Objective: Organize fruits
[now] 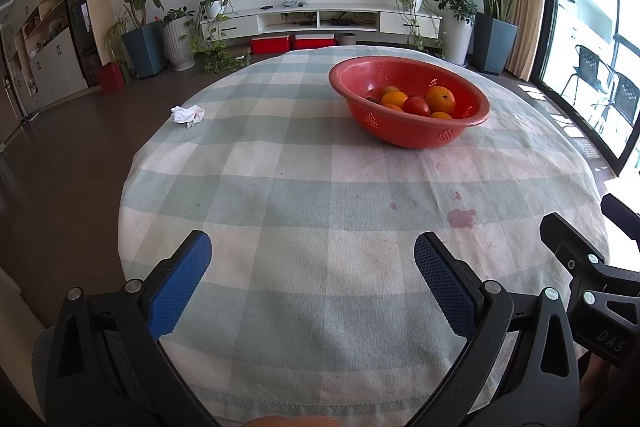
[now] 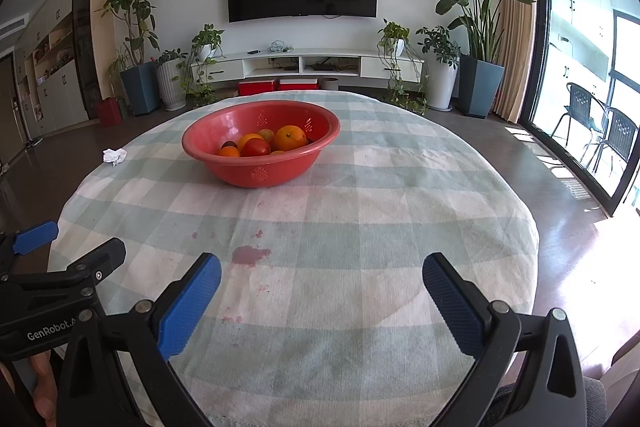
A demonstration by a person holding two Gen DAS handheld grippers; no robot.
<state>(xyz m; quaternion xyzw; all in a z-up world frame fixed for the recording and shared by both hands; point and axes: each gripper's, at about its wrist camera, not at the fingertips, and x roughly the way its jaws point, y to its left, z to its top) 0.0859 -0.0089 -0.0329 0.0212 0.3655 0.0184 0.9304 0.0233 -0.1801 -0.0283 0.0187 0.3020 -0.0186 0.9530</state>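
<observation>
A red perforated bowl (image 1: 408,115) stands on the far half of the round table, right of centre in the left wrist view and left of centre in the right wrist view (image 2: 260,163). It holds several oranges (image 1: 440,99) (image 2: 291,137) and a red tomato (image 1: 416,105) (image 2: 256,147). My left gripper (image 1: 312,247) is open and empty, low over the near table edge. My right gripper (image 2: 322,265) is open and empty beside it, also near the front edge. Both are well short of the bowl.
The table carries a green-and-white checked cloth (image 1: 280,187) with red stains (image 2: 250,255). A crumpled white tissue (image 1: 188,115) (image 2: 115,155) lies near the left edge. Plants, a TV cabinet and glass doors stand beyond.
</observation>
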